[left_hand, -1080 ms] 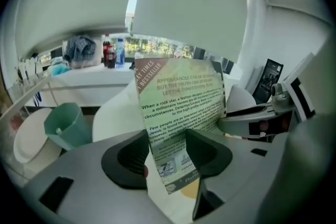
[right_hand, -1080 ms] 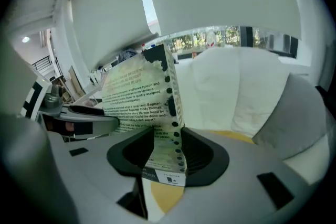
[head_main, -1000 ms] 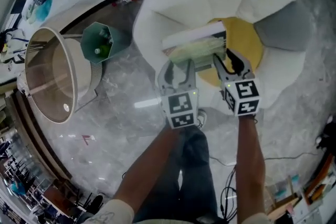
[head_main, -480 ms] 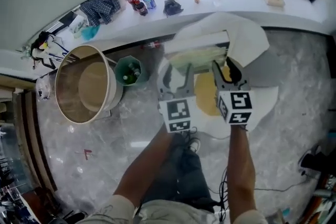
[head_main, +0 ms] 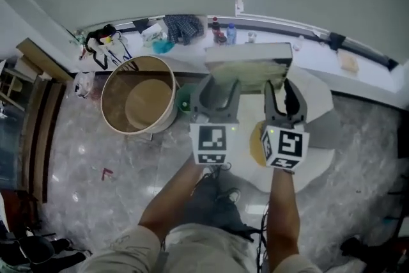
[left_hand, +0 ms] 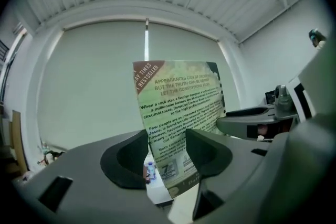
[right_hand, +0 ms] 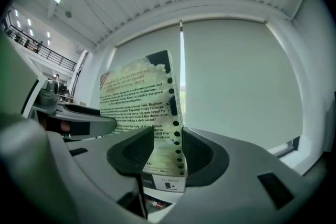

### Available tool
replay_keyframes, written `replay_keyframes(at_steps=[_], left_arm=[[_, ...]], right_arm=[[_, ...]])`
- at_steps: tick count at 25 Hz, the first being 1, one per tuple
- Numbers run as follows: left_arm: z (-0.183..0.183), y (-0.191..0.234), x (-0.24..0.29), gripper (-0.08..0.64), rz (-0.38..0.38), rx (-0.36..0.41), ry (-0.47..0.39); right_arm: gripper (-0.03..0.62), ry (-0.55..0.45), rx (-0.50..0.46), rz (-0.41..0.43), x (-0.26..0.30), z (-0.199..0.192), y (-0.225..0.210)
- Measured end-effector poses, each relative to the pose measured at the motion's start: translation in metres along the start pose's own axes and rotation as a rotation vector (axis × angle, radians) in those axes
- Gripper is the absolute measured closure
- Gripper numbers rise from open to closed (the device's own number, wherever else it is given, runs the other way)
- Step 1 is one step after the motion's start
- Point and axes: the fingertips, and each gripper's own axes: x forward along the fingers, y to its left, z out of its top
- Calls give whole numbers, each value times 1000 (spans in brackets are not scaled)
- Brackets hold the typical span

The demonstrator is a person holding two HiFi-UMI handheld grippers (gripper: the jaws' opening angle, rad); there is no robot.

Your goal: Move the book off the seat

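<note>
The book (head_main: 250, 65), pale green with a white page edge, is held up in the air between both grippers, above the white chair (head_main: 313, 99) and its yellow seat cushion (head_main: 257, 144). My left gripper (head_main: 217, 89) is shut on the book's left end, and my right gripper (head_main: 283, 94) is shut on its right end. The left gripper view shows the book's (left_hand: 178, 113) back cover with printed text, pinched between the jaws. In the right gripper view the book (right_hand: 157, 118) stands clamped between the jaws, spine side toward the camera.
A round wooden basket table (head_main: 138, 102) stands to the left, with a green bin (head_main: 185, 99) beside it. A white ledge (head_main: 211, 32) along the wall carries bottles and clothes. The floor (head_main: 89, 176) is grey marble. The person's legs are below the grippers.
Both grippers have lifted the book up off the yellow seat cushion and raised it toward the wall. The head view has swung upward, taking in the ledge and wall.
</note>
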Motion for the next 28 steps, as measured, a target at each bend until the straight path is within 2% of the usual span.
replay_keyframes(at_steps=[3, 6, 17, 23, 28], left_arm=[[25, 46, -31, 336, 88, 26, -34], [33, 99, -65, 335, 175, 44, -53], [18, 330, -203, 336, 426, 41, -51], [2, 434, -264, 336, 510, 49, -51], [-15, 481, -295, 335, 555, 26, -35]], right_arm=[[419, -55, -4, 88, 9, 33, 47], [419, -86, -2, 170, 19, 53, 105], [419, -117, -3, 417, 64, 94, 369], [419, -131, -33, 530, 81, 104, 493], [420, -112, -43, 588, 88, 100, 553]])
